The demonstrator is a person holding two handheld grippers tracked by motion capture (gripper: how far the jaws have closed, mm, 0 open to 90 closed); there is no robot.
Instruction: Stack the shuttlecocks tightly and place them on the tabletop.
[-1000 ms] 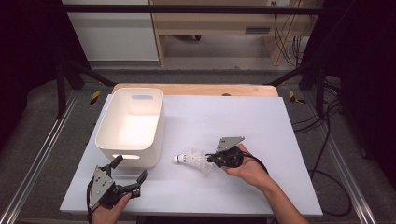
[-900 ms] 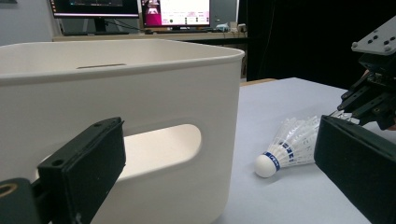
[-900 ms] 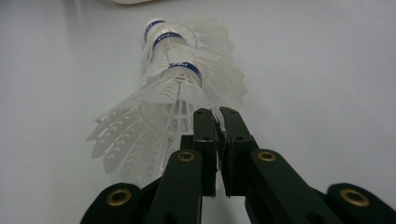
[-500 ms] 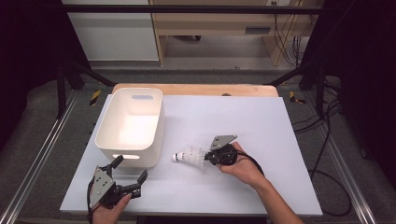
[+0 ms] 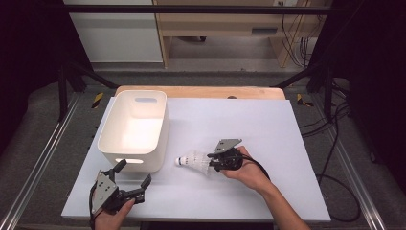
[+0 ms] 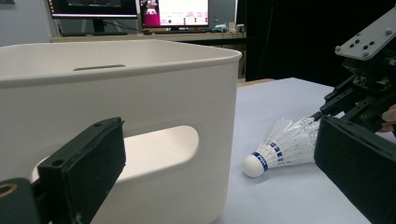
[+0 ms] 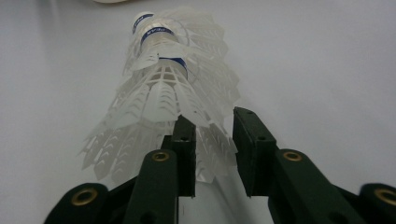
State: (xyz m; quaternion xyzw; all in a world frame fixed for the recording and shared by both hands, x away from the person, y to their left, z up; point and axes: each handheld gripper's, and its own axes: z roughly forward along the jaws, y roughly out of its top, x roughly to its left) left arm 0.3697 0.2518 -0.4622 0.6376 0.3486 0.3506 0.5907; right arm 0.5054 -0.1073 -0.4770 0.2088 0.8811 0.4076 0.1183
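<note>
A stack of white plastic shuttlecocks [image 5: 194,161] lies on its side on the white table [image 5: 268,129], near the middle of the front half, cork end toward the bin. In the right gripper view three blue bands show one behind another, so at least three are nested; how many beyond that is hard to tell. The bands carry small white lettering, too blurred to read. The right gripper [image 5: 214,162] sits at the skirt end, and its jaws have just been opening: there's a gap between the pads now, part of the feathered skirt lies between them, and they no longer press on it. The white plastic bin [image 5: 135,125] stands toward the table's left edge, one of it, with a slot handle in each end wall; what shows of its inside looks bare. The left gripper [image 5: 133,179] waits near the front left corner, jaws spread wide, nothing between them, pointing at the bin's near wall.
</note>
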